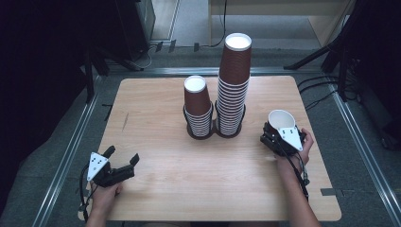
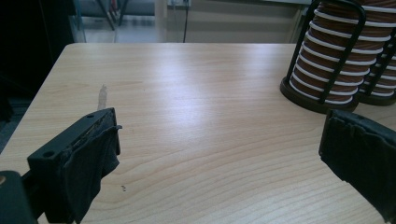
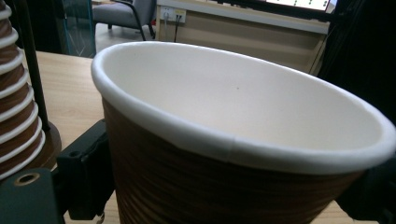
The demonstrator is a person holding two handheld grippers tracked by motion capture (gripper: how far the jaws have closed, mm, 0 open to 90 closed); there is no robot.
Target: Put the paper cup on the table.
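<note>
Your left gripper (image 1: 122,163) sits low at the near left, jaws spread wide; your right gripper (image 1: 275,135) at the right, jaws clamped

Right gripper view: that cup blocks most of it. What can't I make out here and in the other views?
- Right gripper view: the held cup hides the table ahead and most of both jaws.
- Left gripper view: the frame's top edge cuts off the short stack, so its height is unreadable there.
- High view: the right gripper sits behind the cup and hand; the jaw contact is hidden.
</note>
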